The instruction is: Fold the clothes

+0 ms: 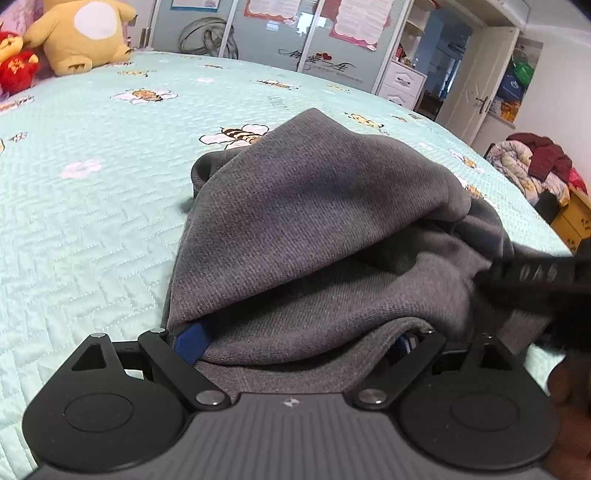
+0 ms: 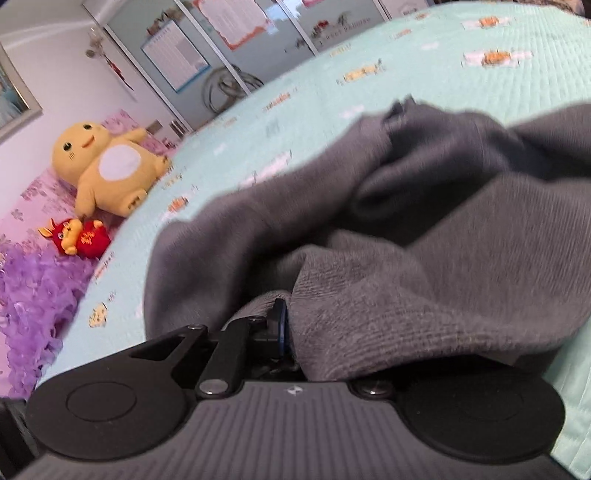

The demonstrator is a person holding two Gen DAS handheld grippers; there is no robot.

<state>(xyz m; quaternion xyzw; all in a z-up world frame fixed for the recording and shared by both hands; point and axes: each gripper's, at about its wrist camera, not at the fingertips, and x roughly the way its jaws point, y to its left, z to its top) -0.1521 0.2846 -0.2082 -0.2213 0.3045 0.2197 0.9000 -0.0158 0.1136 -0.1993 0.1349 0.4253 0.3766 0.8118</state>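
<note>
- Right wrist view: my right gripper (image 2: 286, 325) is clamped on a bunched fold of the grey knit garment (image 2: 424, 266), one blue-padded finger showing at the cloth's edge, the other buried under the fabric.
- From that grip the garment spreads in loose folds ahead and to the right, lying on the mint-green quilted bedspread (image 2: 295, 122) printed with bees.
- Left wrist view: my left gripper (image 1: 295, 343) stands with its fingers well apart; the garment's (image 1: 314, 221) hem lies across the gap between them, and I cannot see the pads pressing on it.
- One blue pad (image 1: 190, 341) shows at the left of the cloth, the other mostly hidden under it.
- At the right edge of this view, the right gripper (image 1: 532, 277) comes in, its dark finger touching the same garment.
- Farther up the bed, a yellow plush toy (image 2: 107, 170) and a small red plush toy (image 2: 79, 236) sit near the head.
- Beyond the bed stand grey wardrobe doors (image 1: 266, 33) with posters.
</note>
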